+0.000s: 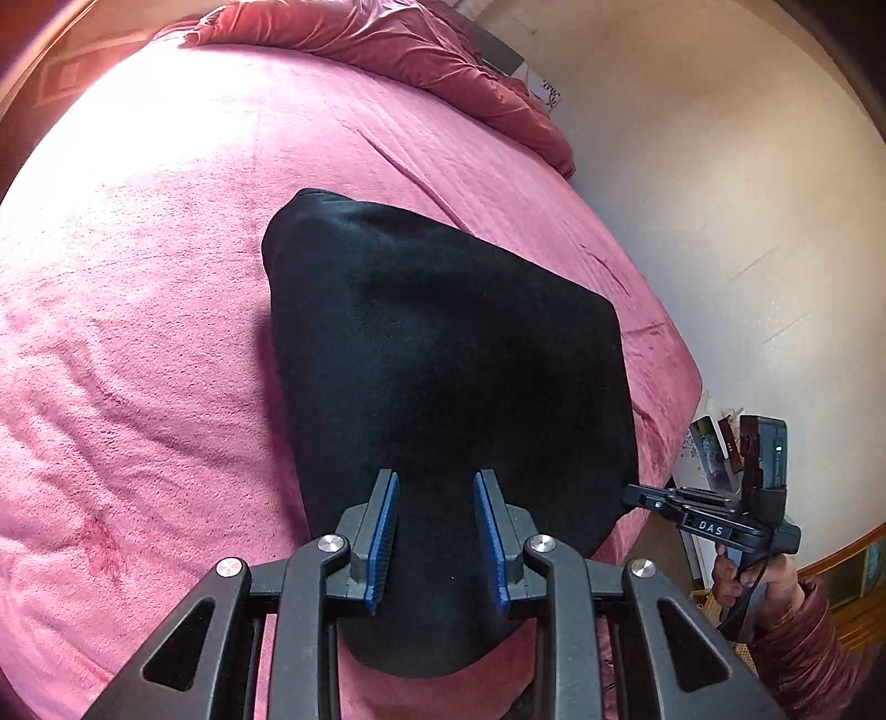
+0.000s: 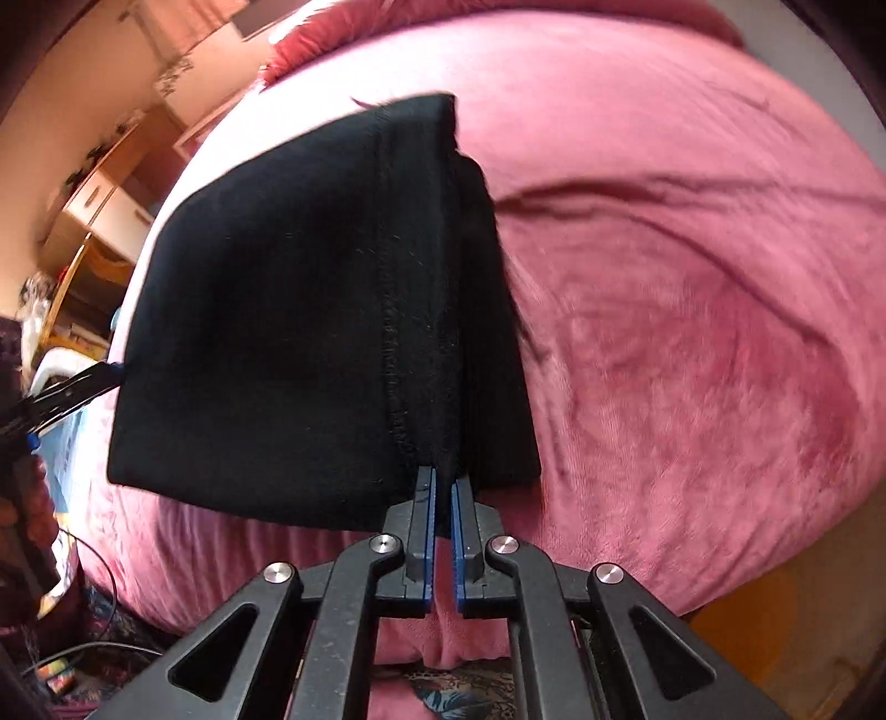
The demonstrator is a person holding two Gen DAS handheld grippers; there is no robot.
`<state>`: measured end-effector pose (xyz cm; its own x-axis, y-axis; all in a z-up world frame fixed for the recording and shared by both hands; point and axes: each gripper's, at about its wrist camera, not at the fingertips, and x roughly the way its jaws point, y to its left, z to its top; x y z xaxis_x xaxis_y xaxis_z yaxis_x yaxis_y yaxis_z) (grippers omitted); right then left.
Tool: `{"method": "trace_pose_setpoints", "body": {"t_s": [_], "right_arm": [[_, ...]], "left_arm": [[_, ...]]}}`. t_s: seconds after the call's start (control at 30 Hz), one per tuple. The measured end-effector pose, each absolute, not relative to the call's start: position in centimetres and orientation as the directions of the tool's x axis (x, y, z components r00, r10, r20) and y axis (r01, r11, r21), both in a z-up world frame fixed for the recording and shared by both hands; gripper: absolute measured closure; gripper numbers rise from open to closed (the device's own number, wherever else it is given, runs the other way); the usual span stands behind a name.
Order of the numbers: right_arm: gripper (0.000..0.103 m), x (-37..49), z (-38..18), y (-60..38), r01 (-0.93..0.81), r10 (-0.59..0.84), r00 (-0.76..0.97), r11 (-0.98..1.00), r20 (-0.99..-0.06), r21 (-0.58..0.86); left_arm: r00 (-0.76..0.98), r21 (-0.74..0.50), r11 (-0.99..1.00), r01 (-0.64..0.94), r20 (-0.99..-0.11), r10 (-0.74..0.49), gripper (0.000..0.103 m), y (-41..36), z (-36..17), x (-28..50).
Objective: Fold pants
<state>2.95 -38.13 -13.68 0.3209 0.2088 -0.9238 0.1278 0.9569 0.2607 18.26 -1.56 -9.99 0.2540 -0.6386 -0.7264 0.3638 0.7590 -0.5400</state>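
Note:
Black pants (image 1: 443, 376), folded into a thick rectangle, lie on a pink bed cover (image 1: 138, 332). My left gripper (image 1: 437, 487) is open, its blue-padded fingers (image 1: 385, 531) hovering over the near end of the pants without holding them. My right gripper (image 2: 443, 484) is shut on the pants' near edge (image 2: 310, 310), by a stitched seam, lifting that edge off the bed. The right gripper also shows in the left wrist view (image 1: 637, 494), gripping the pants' right corner. The left gripper's tip shows at the pants' left edge in the right wrist view (image 2: 113, 368).
The pink bed (image 2: 692, 304) fills both views. A crumpled red velvet blanket (image 1: 398, 50) lies at the far end. A pale wall (image 1: 720, 194) runs along the bed's right side. Wooden shelves and drawers (image 2: 99, 205) stand left of the bed. Cables and clutter (image 2: 72, 653) lie on the floor.

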Motion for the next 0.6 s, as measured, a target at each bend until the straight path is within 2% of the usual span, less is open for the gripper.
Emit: {"method": "trace_pose_setpoints", "body": {"t_s": [0.17,0.3,0.43,0.5,0.6], "right_arm": [[0.096,2.4,-12.9,-38.5,0.129,0.222,0.324,0.953,-0.920,0.275],[0.070,2.2,-10.2,-39.2,0.138,0.178,0.374,0.960,-0.910,0.245],[0.062,3.9,-6.7,-38.3,0.110,0.177,0.482,0.959,-0.858,0.259],[0.050,5.4,-5.7,-37.0,0.088,0.170,0.523,0.964,-0.835,0.251],[0.048,8.3,-5.8,-35.2,0.076,0.161,0.532,0.969,-0.831,0.237]], "left_arm": [[0.296,-0.495,0.779,0.385,-0.734,-0.612,0.072,-3.2,-9.0,19.4],[0.330,-0.480,0.791,0.380,-0.728,-0.600,0.072,-3.6,-8.1,20.5],[0.368,-0.422,0.820,0.386,-0.745,-0.556,0.071,-5.0,-7.4,21.3],[0.381,-0.397,0.839,0.372,-0.759,-0.528,0.071,-5.3,-7.4,21.6],[0.397,-0.361,0.864,0.351,-0.778,-0.486,0.071,-6.4,-7.5,22.3]]}}
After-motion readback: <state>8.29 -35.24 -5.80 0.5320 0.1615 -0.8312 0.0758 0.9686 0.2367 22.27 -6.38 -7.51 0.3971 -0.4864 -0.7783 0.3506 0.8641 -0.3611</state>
